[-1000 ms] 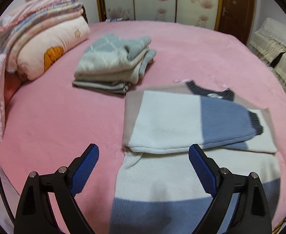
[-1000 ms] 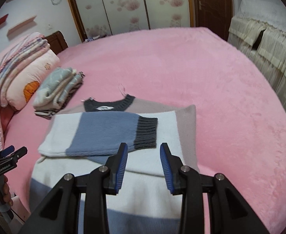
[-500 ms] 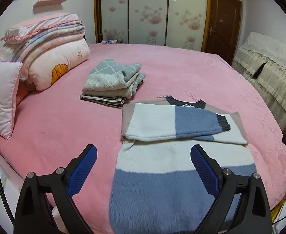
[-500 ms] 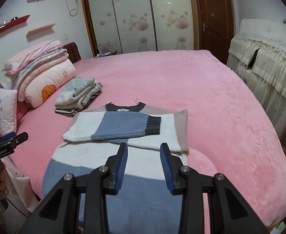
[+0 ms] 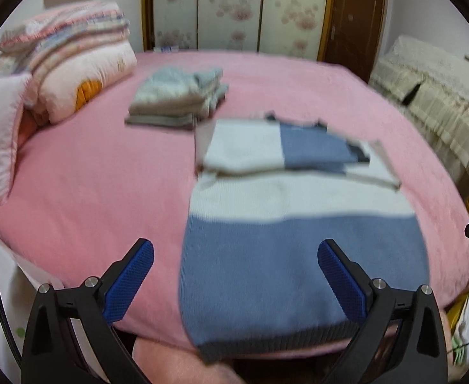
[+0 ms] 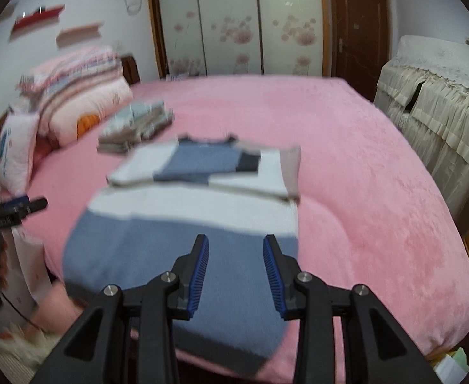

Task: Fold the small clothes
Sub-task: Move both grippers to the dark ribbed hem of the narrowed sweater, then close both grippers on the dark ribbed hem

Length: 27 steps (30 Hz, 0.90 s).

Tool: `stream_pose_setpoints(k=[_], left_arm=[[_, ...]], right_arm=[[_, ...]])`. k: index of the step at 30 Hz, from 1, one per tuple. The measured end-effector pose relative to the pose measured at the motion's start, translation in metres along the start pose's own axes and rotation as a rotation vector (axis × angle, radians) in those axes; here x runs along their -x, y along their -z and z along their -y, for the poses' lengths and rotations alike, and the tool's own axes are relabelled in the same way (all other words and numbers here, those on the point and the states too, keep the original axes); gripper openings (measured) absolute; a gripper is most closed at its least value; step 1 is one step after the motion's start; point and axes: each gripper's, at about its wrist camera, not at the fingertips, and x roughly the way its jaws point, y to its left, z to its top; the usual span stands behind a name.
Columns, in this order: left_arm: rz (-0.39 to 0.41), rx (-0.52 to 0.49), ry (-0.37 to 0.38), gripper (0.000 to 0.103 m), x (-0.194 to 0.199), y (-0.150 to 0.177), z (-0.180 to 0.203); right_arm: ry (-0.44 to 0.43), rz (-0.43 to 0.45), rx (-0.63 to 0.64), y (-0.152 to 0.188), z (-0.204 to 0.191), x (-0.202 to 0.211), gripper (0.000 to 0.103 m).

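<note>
Change: both grippers had drawn back from the sweater; its hem now showed at the bed's near edge.
Meaning: sleeves lay folded across the chest; the bottom-up fold probably came next.
Left gripper: jaws spread wide, empty, above the hem.
Right gripper: jaws parted, empty, over the blue band.
Folded pile: toward the far-left corner.

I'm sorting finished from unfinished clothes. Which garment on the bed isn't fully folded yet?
The blue-and-white sweater: sleeves folded across, but its body lies spread out toward the bed edge. The grey stack behind it is folded compactly.
</note>
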Motion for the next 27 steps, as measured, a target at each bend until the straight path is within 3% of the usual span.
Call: stream_pose_setpoints(k=[7,11,14,18,27], left_arm=[[-0.142,-0.001,0.045,0.102,-0.04,0.048,-0.034],[-0.212,0.049,0.097,0.101,-0.061,0.069,-0.053],[-0.247,0.06,0.131,0.098,-0.072,0.079,-0.06],[-0.283,0.096,0.163,0.098,-0.084,0.094,-0.071],[-0.345,0.177,0.28,0.086,-0.107,0.114,-0.088]], right_arm=[[-0.038,-0.131,-0.042,0.056,0.031,-0.026,0.035],[-0.111,-0.222,-0.134,0.084,0.054,-0.046,0.035],[-0.157,-0.271,-0.182,0.097,0.061,-0.06,0.035],[-0.156,-0.351,-0.185,0.113,0.06,-0.075,0.035],[-0.22,-0.387,-0.247,0.129,0.07,-0.084,0.035]])
